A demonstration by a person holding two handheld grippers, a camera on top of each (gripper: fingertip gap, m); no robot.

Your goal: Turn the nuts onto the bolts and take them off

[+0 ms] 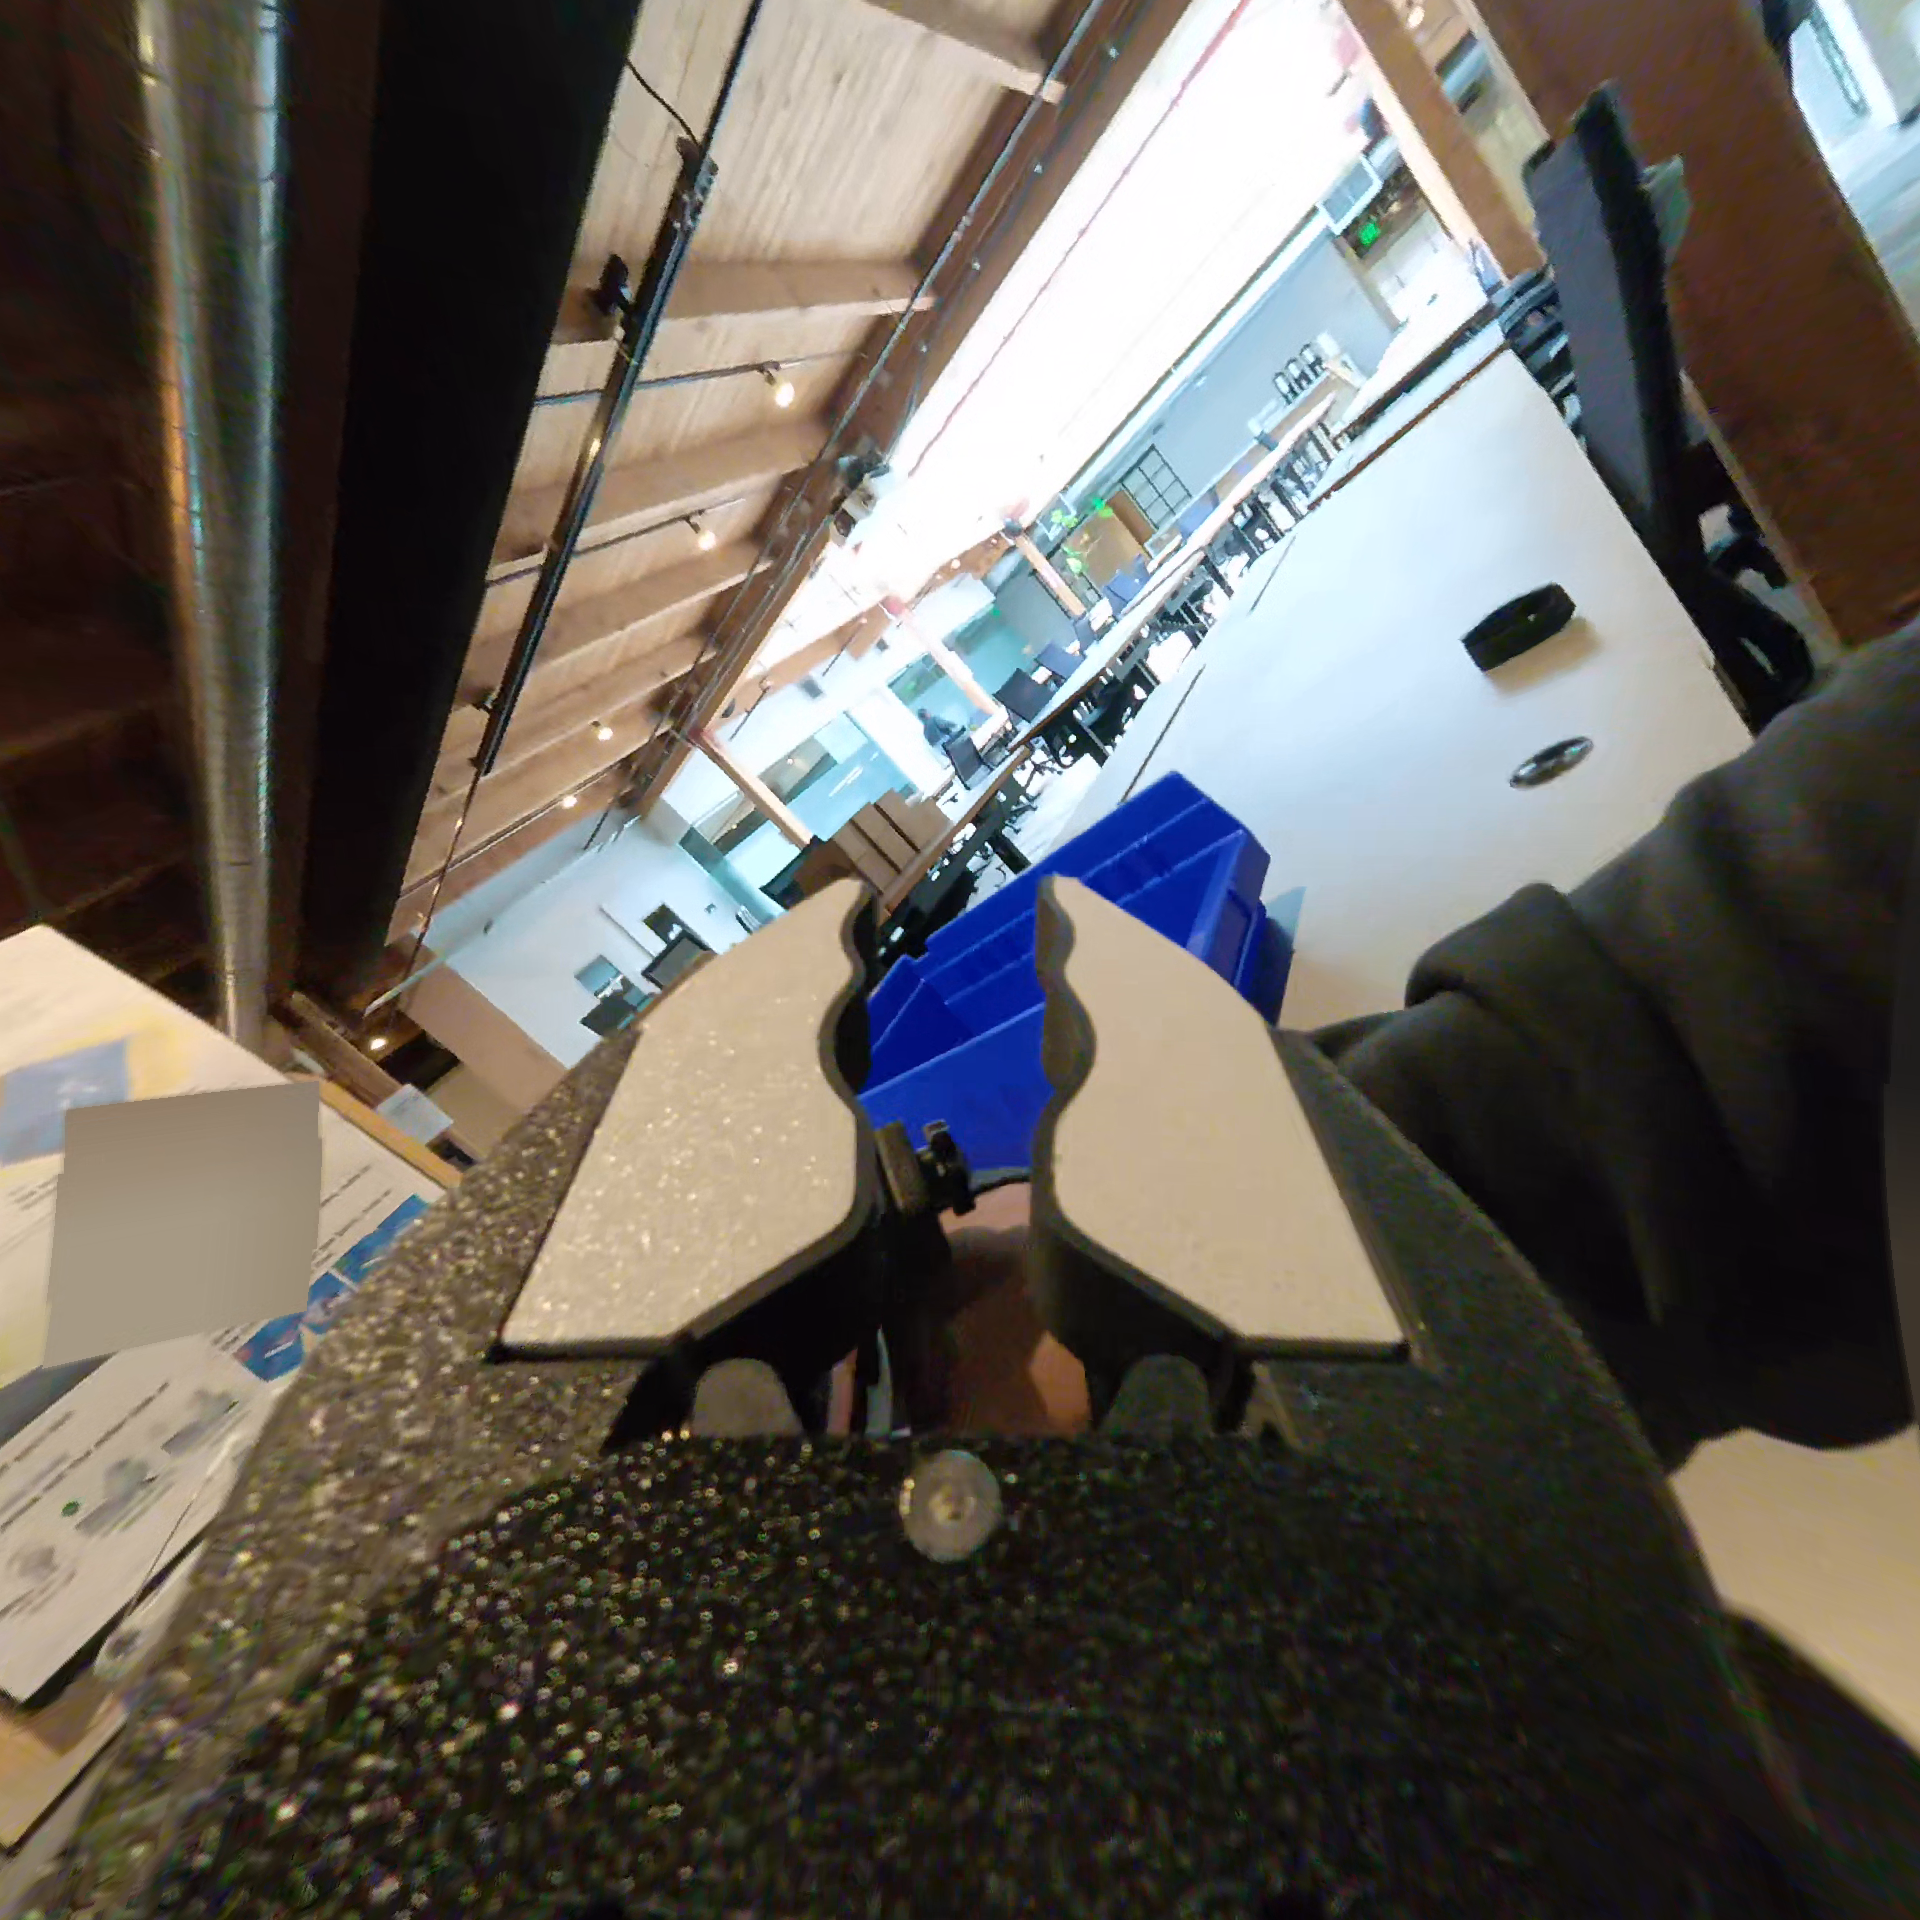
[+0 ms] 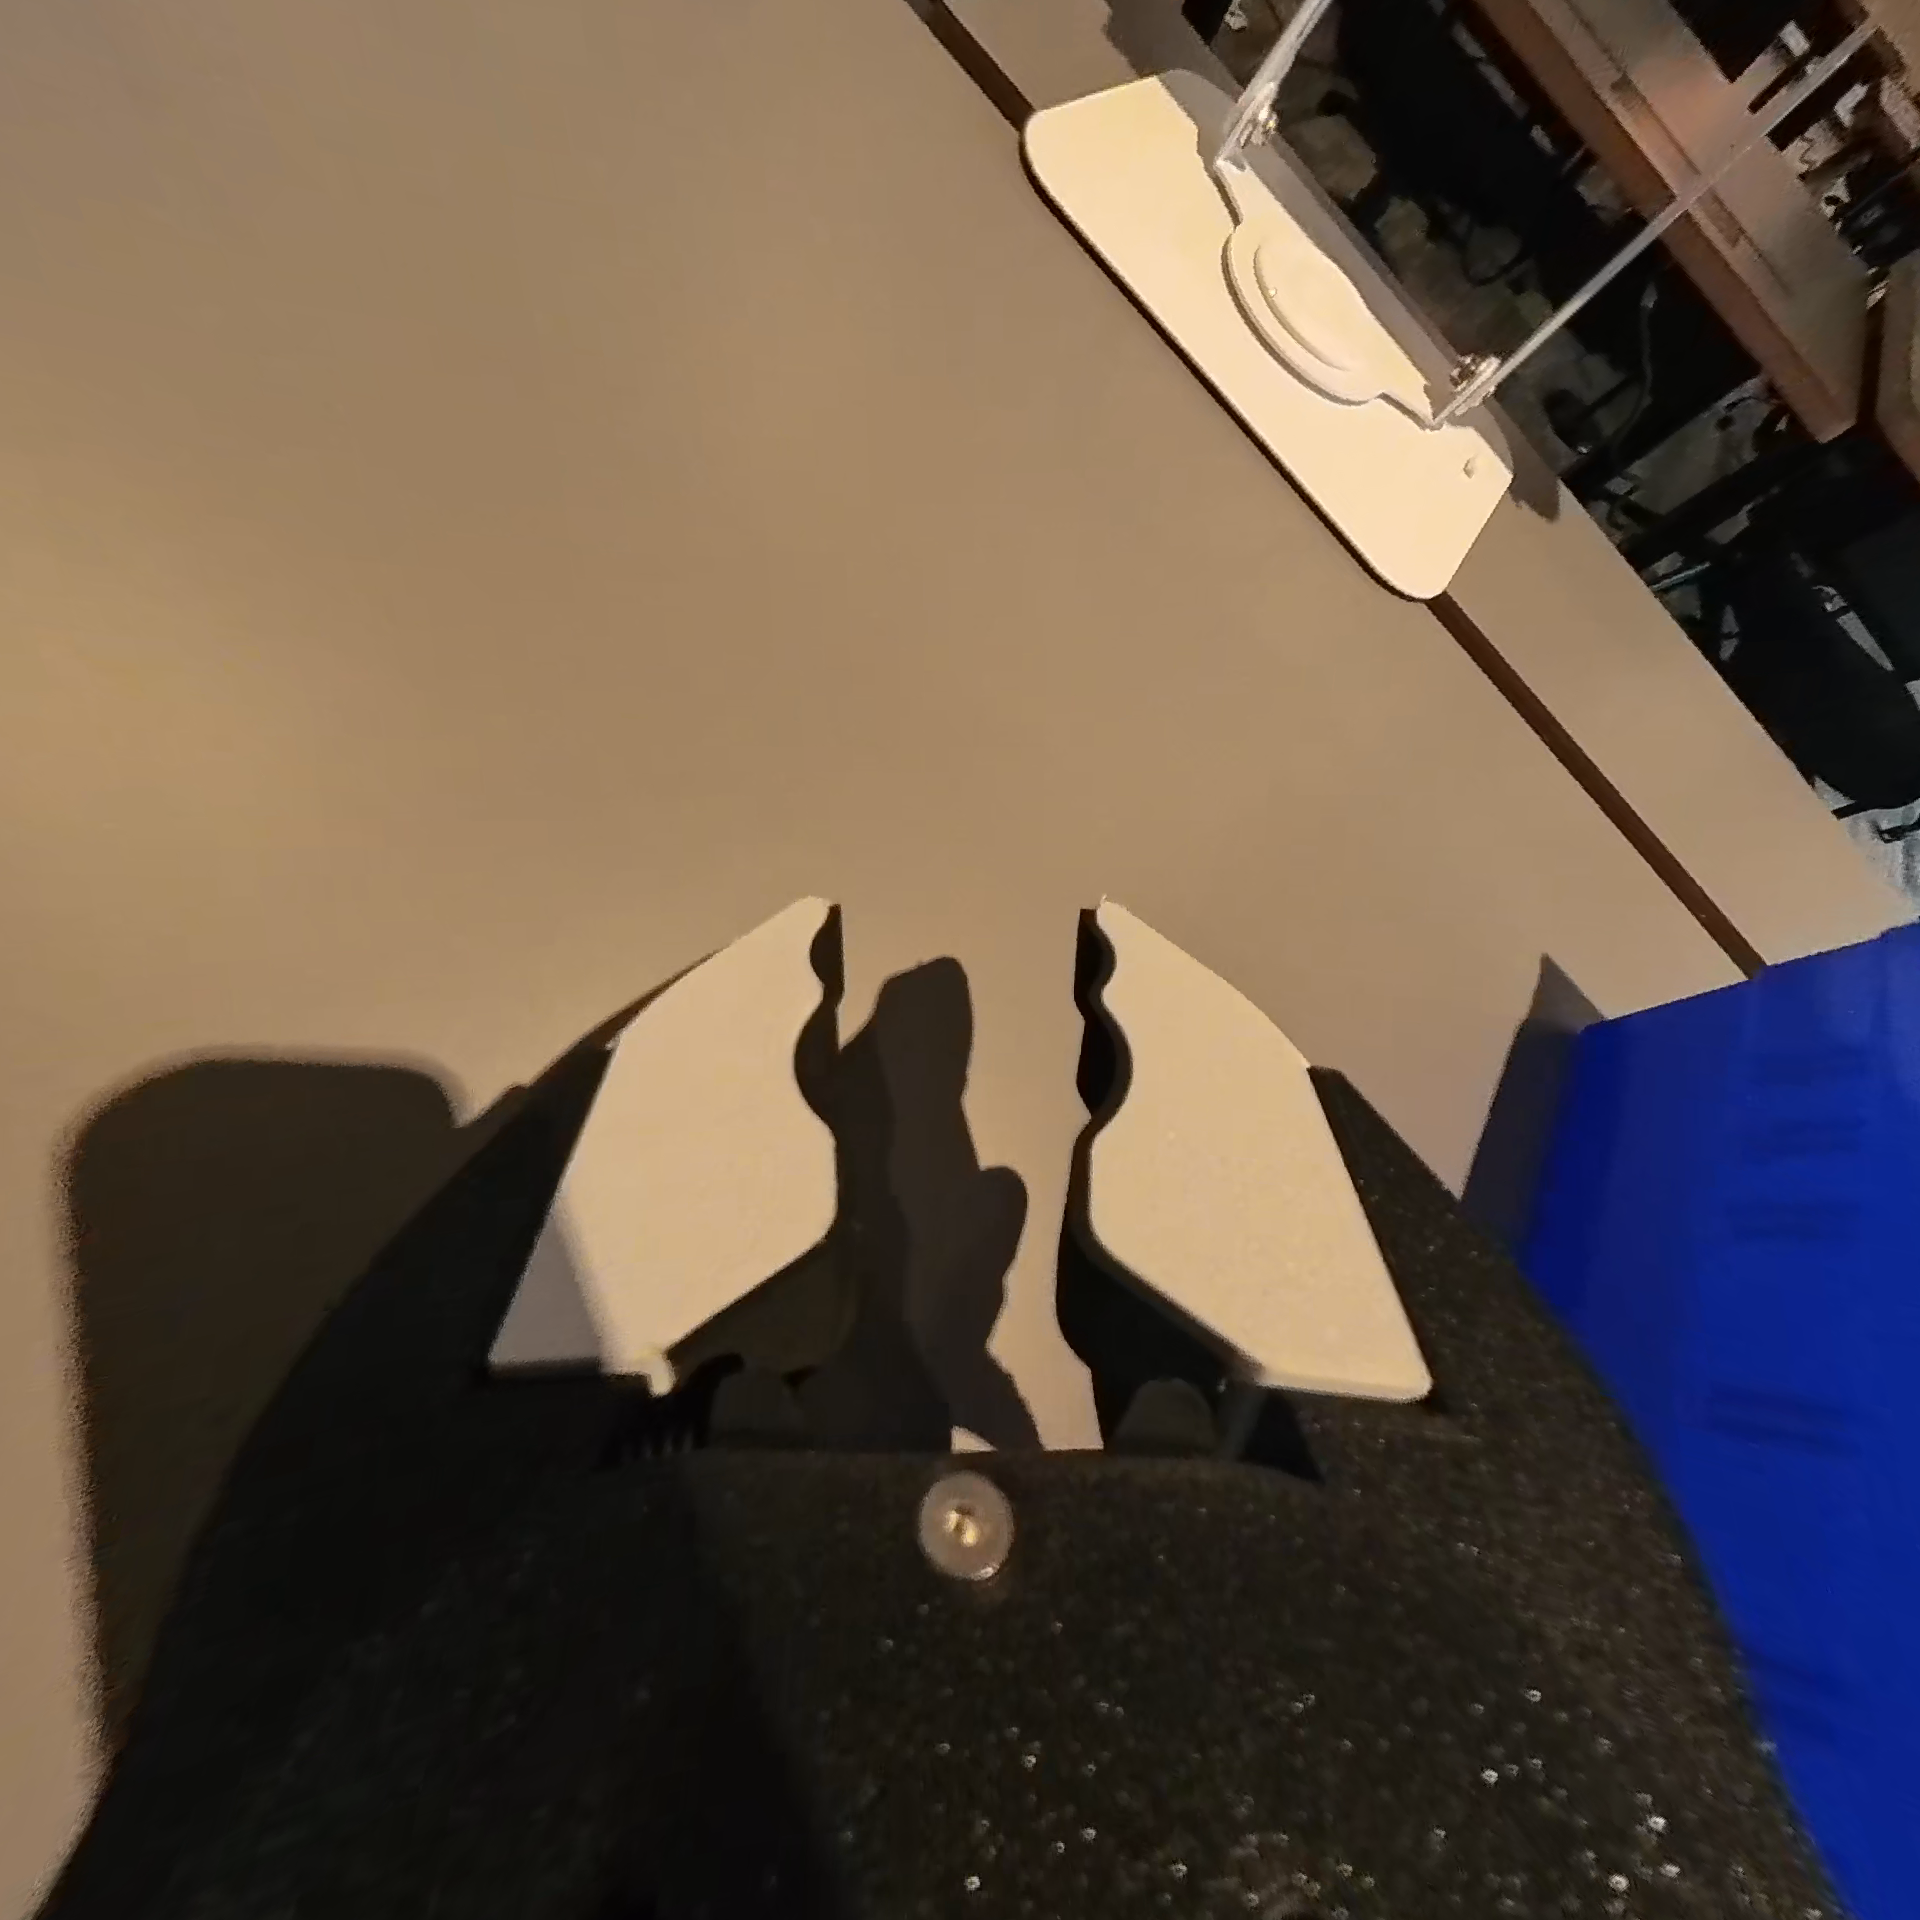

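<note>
The left gripper [image 1: 951, 904] is tilted up toward the room, its 2 jaws parted with a clear gap and gripping nothing. Low in that gap, near the jaw bases, sits a small black part [image 1: 928, 1164] that may be a bolt with a nut, though I cannot tell for sure. Beyond the tips stands a blue bin [image 1: 1164, 883] on the pale table [image 1: 1455, 582]. A dark sleeve [image 1: 1662, 1091] crosses the right of the left wrist view, and printed sheets [image 1: 135, 1351] lie at the lower left. Farther back on the table rest a black ring-shaped object [image 1: 1519, 625] and a round metal grommet [image 1: 1550, 762]. The right gripper [image 2: 961, 914] points down at the bare table [image 2: 520, 520], jaws released and empty, casting a sharp shadow. A blue bin wall [image 2: 1714, 1299] stands just to its right, and a white plate [image 2: 1247, 343] with a clear acrylic piece [image 2: 1507, 187] sits at the table's far edge.
</note>
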